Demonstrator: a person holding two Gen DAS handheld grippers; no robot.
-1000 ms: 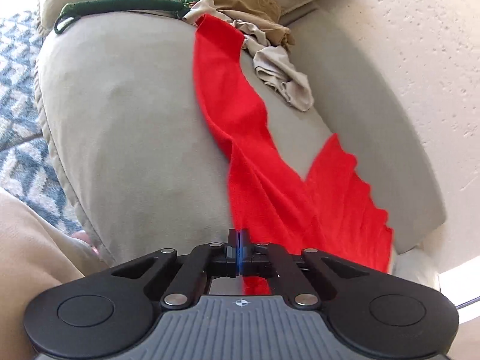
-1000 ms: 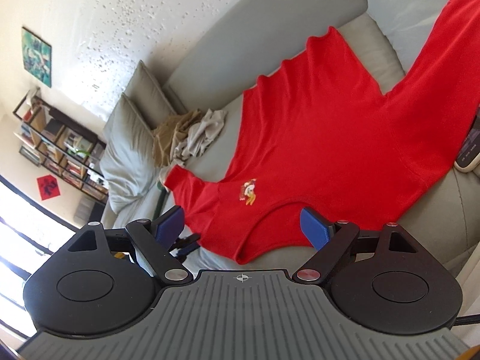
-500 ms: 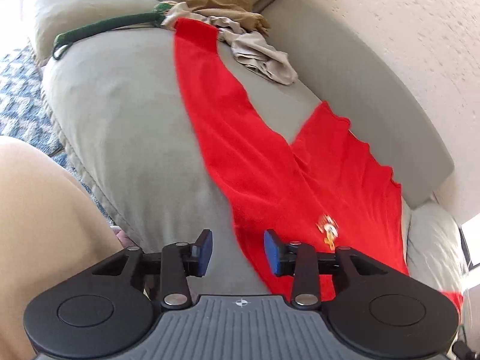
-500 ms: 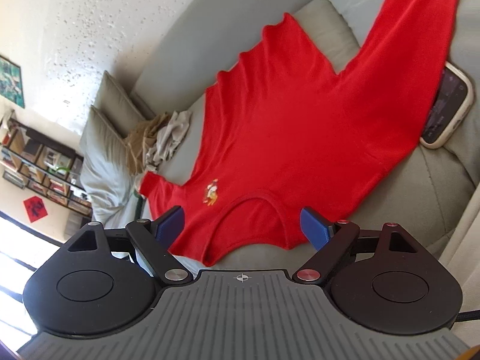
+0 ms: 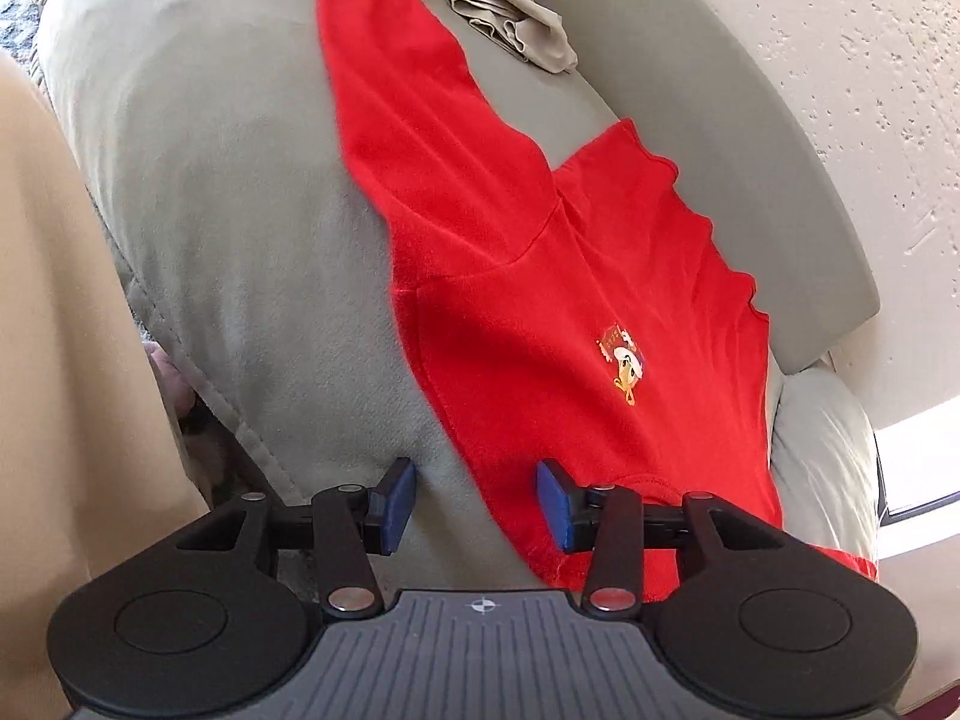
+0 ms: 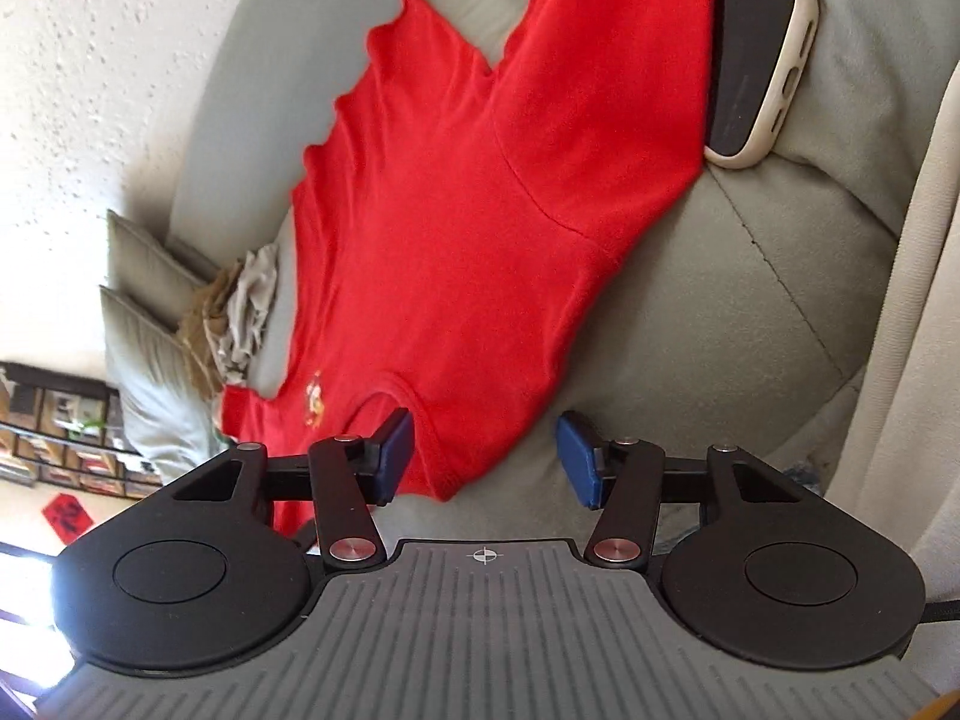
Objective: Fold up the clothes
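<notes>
A red long-sleeved shirt (image 5: pixel 540 276) lies spread flat on the grey sofa seat (image 5: pixel 240 210), front up, with a small yellow emblem (image 5: pixel 624 360) on the chest. One sleeve runs toward the far end of the seat. My left gripper (image 5: pixel 476 504) is open and empty just above the shirt's near shoulder edge. In the right wrist view the same shirt (image 6: pixel 480 210) shows its neckline near my right gripper (image 6: pixel 485 459), which is open and empty over the other shoulder edge. The other sleeve reaches up to a phone.
A crumpled pile of beige clothes (image 5: pixel 510 30) lies at the sofa's far end, also in the right wrist view (image 6: pixel 240 312). A phone in a cream case (image 6: pixel 756 60) lies on the cushion beside the sleeve. Grey cushions (image 6: pixel 144 300), a bookshelf (image 6: pixel 48 444) and the wall stand behind.
My left gripper has let go of the red shirt and opened wide; the shirt now lies flat. Both grippers have moved closer over the shirt's shoulders.
</notes>
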